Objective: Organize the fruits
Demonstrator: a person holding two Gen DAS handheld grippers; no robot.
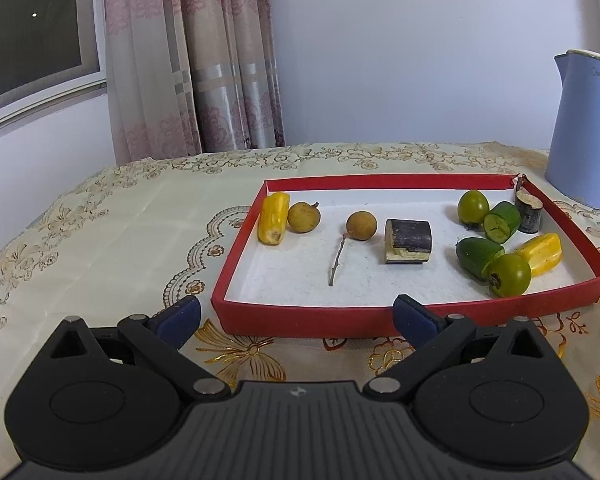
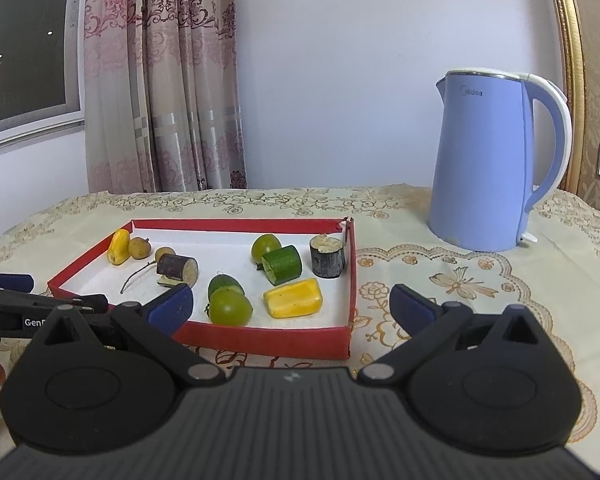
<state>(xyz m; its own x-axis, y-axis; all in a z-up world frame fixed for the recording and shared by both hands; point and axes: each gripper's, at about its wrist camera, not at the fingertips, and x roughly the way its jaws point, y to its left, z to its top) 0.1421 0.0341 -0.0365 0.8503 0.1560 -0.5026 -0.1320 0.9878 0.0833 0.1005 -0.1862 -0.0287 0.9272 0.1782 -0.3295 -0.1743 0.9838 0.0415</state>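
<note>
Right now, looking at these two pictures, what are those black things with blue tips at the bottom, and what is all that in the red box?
There is no robot here. A person holds a two-fingered claw in each hand, and each claw carries a wide-angle camera looking forward along its fingers. One picture comes from the left claw, the other from the right claw; the blue tips are their finger pads. Both are open and hold nothing.

On the embroidered tablecloth sits a shallow red tray with fruit pieces: yellow chunks, two small brown round fruits, green round fruits, cut green pieces and two dark-skinned stubs. A blue kettle stands beside the tray, on the table.
</note>
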